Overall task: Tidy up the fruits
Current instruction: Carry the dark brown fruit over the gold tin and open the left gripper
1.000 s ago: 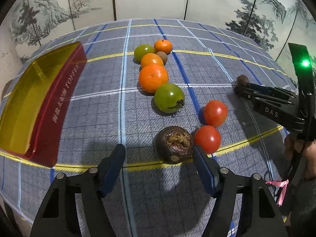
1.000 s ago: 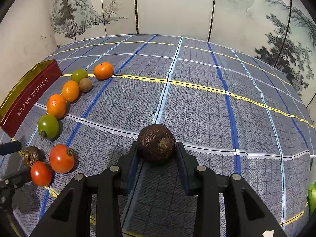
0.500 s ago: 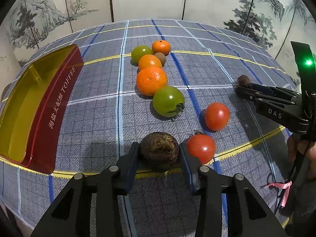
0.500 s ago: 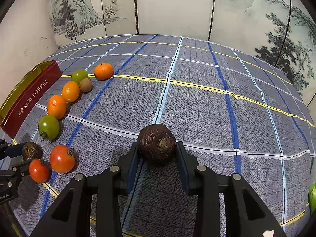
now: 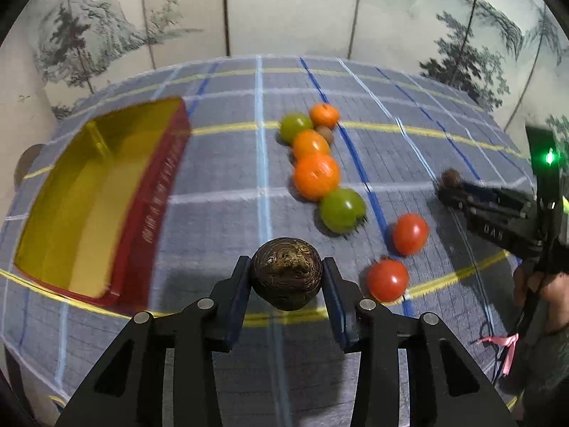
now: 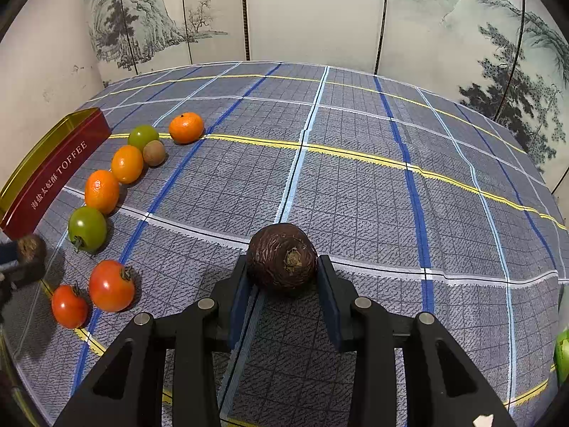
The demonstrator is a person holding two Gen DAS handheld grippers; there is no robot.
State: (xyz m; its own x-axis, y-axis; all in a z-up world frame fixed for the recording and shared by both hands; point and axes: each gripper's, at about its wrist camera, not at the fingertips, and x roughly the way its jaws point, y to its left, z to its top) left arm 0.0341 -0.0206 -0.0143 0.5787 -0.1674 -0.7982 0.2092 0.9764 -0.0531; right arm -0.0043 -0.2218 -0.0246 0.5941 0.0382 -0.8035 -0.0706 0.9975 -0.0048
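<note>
Left gripper (image 5: 286, 277) clamps brown fruit (image 5: 286, 272) above cloth (image 5: 220, 213); right gripper (image 6: 282, 277) clamps second brown fruit (image 6: 282, 257).

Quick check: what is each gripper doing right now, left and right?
Left gripper: shut on a dark brown, rough round fruit.
Right gripper: shut on another dark brown round fruit.

The left black two-finger tool (image 5: 286, 279) points steeply downward, its blue-padded fingers (image 5: 237, 297) pressed against both sides of a dark brown wrinkled round fruit (image 5: 286, 277). The right black two-finger tool (image 6: 282, 277) tilts down likewise, clamped on a second dark brown ridged round fruit (image 6: 282, 256). A bare hand (image 5: 544, 293) grips the right tool's handle.
</note>
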